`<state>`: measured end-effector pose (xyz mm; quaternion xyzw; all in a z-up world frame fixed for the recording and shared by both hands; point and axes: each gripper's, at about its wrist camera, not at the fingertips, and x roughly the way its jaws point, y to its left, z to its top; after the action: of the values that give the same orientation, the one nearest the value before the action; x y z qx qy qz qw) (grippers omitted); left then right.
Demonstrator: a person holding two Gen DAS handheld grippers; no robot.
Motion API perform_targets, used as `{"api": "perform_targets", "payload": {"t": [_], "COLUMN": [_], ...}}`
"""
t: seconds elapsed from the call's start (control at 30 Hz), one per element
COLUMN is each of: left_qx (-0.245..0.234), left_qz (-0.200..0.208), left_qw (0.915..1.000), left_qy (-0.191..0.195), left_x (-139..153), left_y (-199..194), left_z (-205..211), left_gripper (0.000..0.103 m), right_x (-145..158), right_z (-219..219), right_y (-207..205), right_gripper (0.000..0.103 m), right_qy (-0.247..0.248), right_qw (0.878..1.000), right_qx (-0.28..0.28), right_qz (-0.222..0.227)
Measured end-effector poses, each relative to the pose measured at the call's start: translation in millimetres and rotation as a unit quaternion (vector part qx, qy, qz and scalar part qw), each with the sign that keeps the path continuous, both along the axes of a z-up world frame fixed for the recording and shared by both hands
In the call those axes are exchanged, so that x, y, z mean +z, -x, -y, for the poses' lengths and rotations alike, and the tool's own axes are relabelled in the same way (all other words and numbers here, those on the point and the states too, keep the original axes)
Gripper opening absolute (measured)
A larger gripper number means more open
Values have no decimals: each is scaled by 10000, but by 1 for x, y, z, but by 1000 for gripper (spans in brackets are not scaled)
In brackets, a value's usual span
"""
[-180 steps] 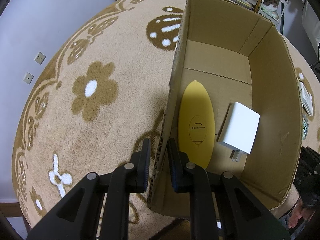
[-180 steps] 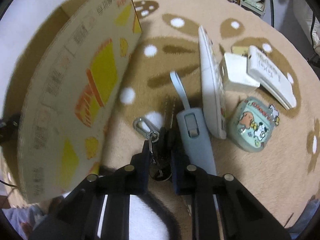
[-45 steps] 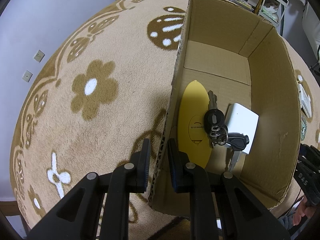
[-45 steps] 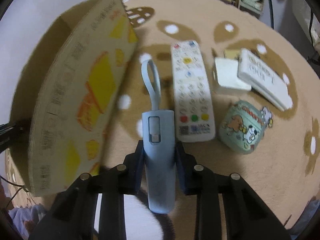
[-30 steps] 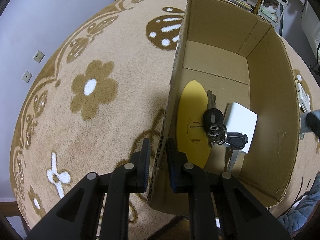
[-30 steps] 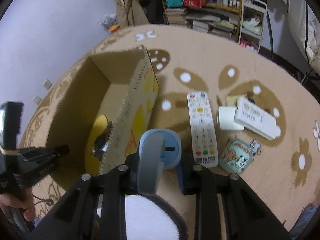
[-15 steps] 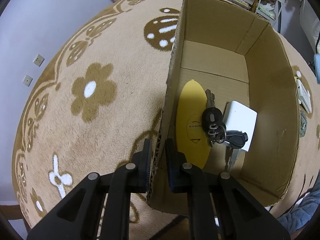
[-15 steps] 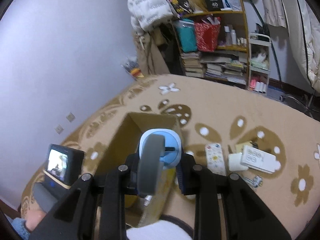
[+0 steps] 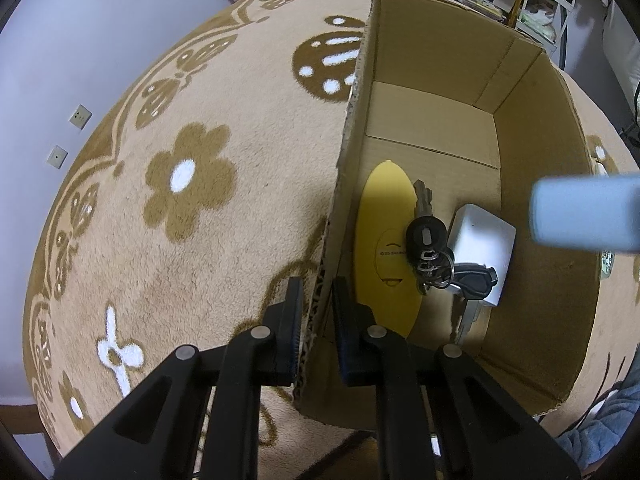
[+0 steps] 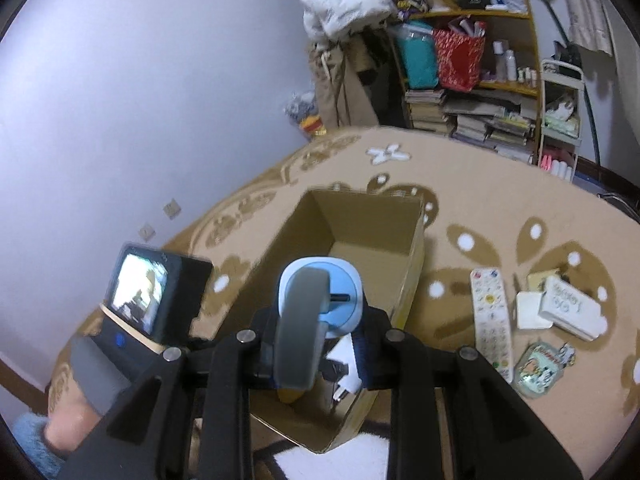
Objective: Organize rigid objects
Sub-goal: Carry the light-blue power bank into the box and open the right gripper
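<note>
Right wrist view: a blue power bank is gripped between the pads of the right tool and is held above the open cardboard box on the carpet. The carrying step is judged to be in hand; lowering over a bare part of the box floor and a release are called for next. The box's left wall is clamped by the closed left tool, pointed steeply down. Inside, keys lie across a yellow remote and a white charger. A white remote is left outside the box.
</note>
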<state>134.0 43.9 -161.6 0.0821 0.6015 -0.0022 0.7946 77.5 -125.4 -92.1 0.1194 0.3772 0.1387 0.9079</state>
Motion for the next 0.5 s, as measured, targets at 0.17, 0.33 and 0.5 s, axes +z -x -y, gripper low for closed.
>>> {"api": "perform_targets", "payload": {"t": [0.17, 0.33, 0.5], "left_qx": [73, 88, 86], "left_qz": [-36, -43, -42], "left_qw": [9999, 9999, 9999], "left_qy": [61, 80, 72], "left_x": [0, 0, 0], "left_y": [0, 0, 0], "left_z": [-4, -4, -4], "left_gripper": [15, 15, 15], "right_x": [-20, -28, -34], "right_z": [-10, -15, -20], "right_y": [-2, -1, -3], "right_gripper": [29, 29, 29], "right_qy": [298, 434, 561], "right_qw": [9994, 9985, 9971], "right_qx": [96, 177, 291], "right_qz": [-172, -266, -431]}}
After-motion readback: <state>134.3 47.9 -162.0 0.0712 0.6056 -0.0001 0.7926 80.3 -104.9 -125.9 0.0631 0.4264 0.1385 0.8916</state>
